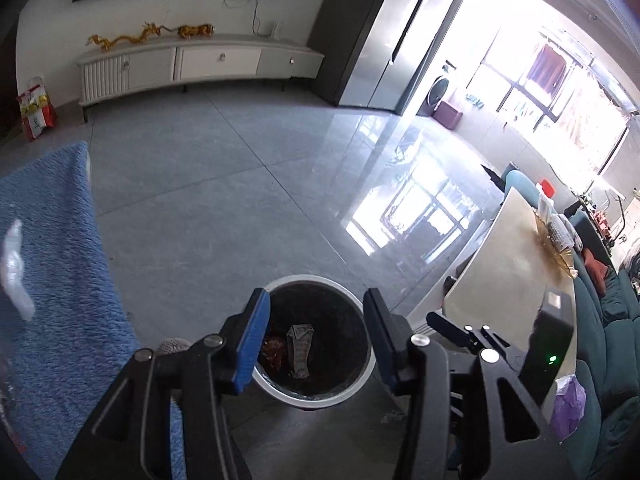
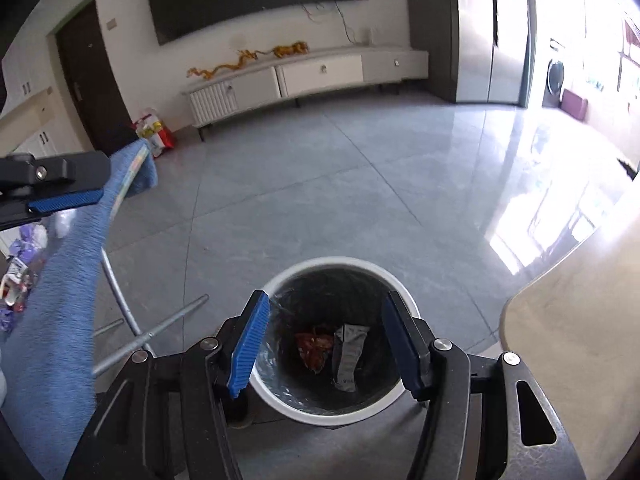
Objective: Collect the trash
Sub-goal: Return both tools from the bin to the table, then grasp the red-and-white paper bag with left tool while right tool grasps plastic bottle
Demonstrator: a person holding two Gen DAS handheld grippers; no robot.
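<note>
A white round trash bin (image 1: 374, 360) with a dark liner stands on the grey tile floor; it also shows in the right wrist view (image 2: 340, 262). Inside lie a grey crumpled carton (image 1: 301, 350) (image 2: 349, 354) and a red wrapper (image 1: 274, 350) (image 2: 314, 346). My left gripper (image 1: 316, 338) is open and empty, held above the bin. My right gripper (image 2: 324, 344) is open and empty, also above the bin. The left gripper's finger (image 2: 66, 200) shows at the left edge of the right wrist view.
A blue fuzzy cloth (image 1: 52, 280) (image 2: 60, 300) covers a metal-framed seat at the left. A beige table (image 1: 508, 284) (image 2: 580, 340) stands at the right with a black box (image 1: 550, 344) and purple bag (image 1: 568, 404). More trash (image 2: 20, 272) lies far left. A TV cabinet (image 1: 200, 64) lines the far wall.
</note>
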